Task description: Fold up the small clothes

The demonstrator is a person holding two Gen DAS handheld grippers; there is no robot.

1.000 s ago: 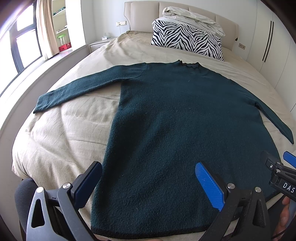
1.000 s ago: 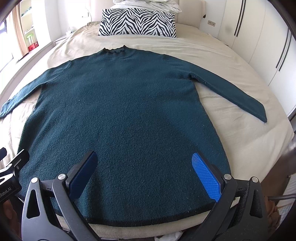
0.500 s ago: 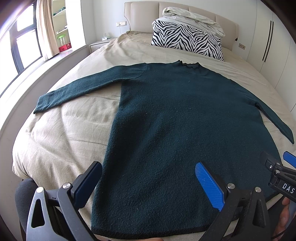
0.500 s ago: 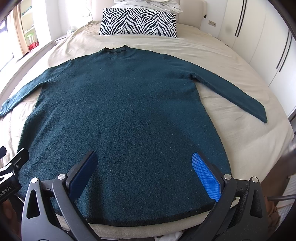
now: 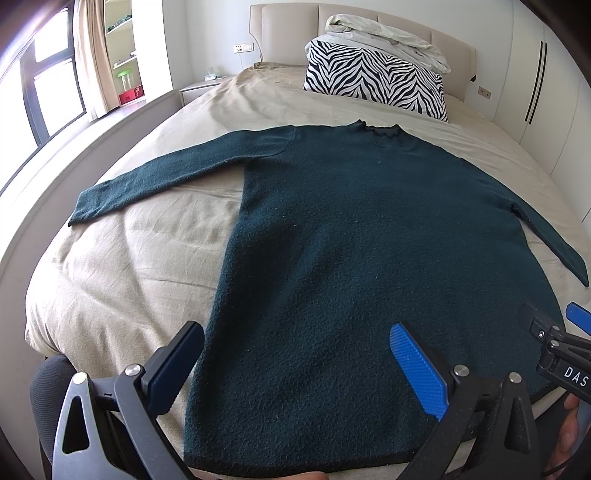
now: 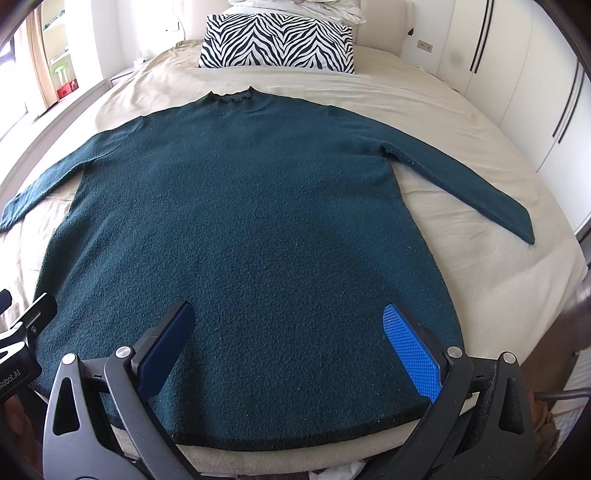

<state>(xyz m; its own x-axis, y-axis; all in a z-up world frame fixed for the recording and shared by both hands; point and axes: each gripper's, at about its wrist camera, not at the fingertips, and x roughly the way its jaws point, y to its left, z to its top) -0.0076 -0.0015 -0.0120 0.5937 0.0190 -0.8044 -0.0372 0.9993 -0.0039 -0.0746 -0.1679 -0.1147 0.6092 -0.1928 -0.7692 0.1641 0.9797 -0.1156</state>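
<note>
Left wrist view shows a dark green long-sleeved sweater (image 5: pixel 369 258) spread flat and face-up on a bed covered by a beige sheet (image 5: pixel 140 266). Its hem lies at the near edge of the mattress and its ribbed neckline points toward the headboard (image 5: pixel 288 33). Both sleeves are stretched outward and angled slightly down, one toward the window side, the other toward the wardrobe doors (image 5: pixel 539 85).

The left gripper (image 5: pixel 299 363) hangs above the hem with its jaws spread wide and nothing between them. Its dark left finger sits over the sweater's left side edge, where knit meets sheet, and its blue-padded finger sits over the middle of the lower body. Whether the pads touch the fabric cannot be told from here. At the right border of this view the other tool shows as a black bracket with white lettering.

From the right wrist view, the right gripper (image 6: pixel 291 347) is likewise wide apart and holding nothing, poised over the lower right half of the sweater (image 6: pixel 251 229). Its blue pad is close to the garment's right side edge, and its dark finger is over the middle of the body. The hem runs just below both fingers, with a strip of sheet beyond it.

A zebra-print pillow (image 6: pixel 277 40) stands against the headboard, well apart from the neckline, with a rumpled pale duvet (image 5: pixel 384 37) piled on top of it.
</note>
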